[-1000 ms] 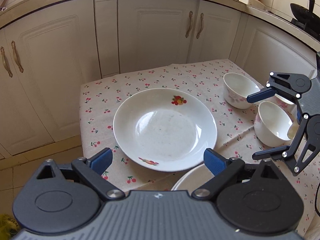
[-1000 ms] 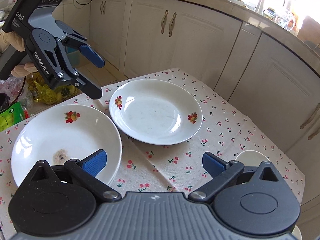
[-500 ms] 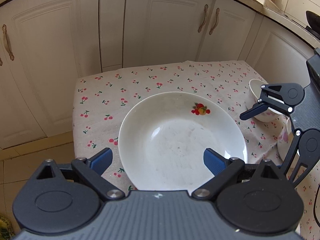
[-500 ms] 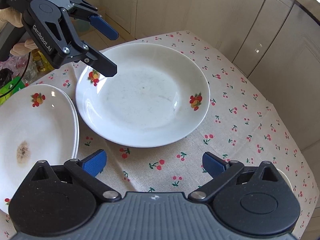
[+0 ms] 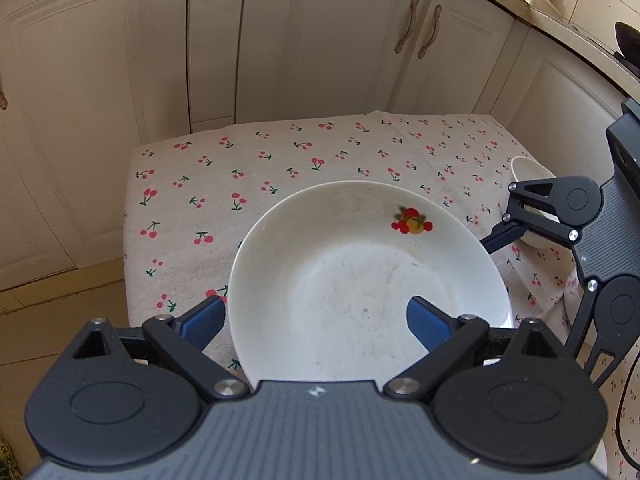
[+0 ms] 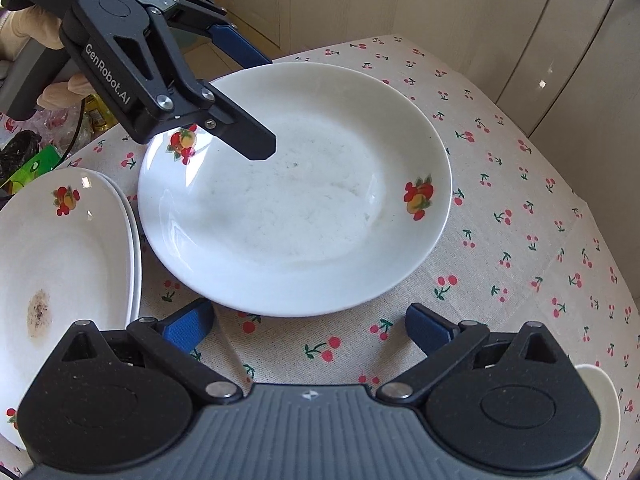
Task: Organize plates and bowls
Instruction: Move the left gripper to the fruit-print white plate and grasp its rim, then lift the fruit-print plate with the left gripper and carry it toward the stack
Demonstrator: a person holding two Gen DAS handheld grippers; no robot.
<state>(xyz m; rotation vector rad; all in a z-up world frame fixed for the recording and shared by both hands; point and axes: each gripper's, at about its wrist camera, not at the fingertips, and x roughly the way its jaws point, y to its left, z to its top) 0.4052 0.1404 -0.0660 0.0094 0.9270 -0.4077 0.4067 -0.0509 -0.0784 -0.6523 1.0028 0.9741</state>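
Note:
A white plate (image 5: pixel 360 280) with fruit prints lies on the cherry-print cloth; the right wrist view shows the same plate (image 6: pixel 296 208). My left gripper (image 5: pixel 316 320) is open and straddles its rim, one finger outside, the other over the plate's inside. In the right wrist view the left gripper (image 6: pixel 262 104) hangs over the plate's far left rim. My right gripper (image 6: pixel 308 328) is open above the cloth just before the near rim, with nothing between its fingers. A stack of plates (image 6: pixel 60 248), the top one stained brown, lies to the left. A white bowl (image 5: pixel 528 168) stands partly hidden behind the right gripper (image 5: pixel 544 304).
Another white bowl (image 6: pixel 600 384) peeks out at the lower right. Cream cabinet doors (image 5: pixel 340 40) close in behind the small table, whose left edge (image 5: pixel 128 220) drops to the floor. Bags and bottles (image 6: pixel 48 136) lie beyond the plate stack. A gloved hand (image 6: pixel 24 28) holds the left gripper.
Both grippers have come down and in toward the fruit-print plate, which now fills more of each view. The left gripper's fingers now straddle its rim. Both stay open.

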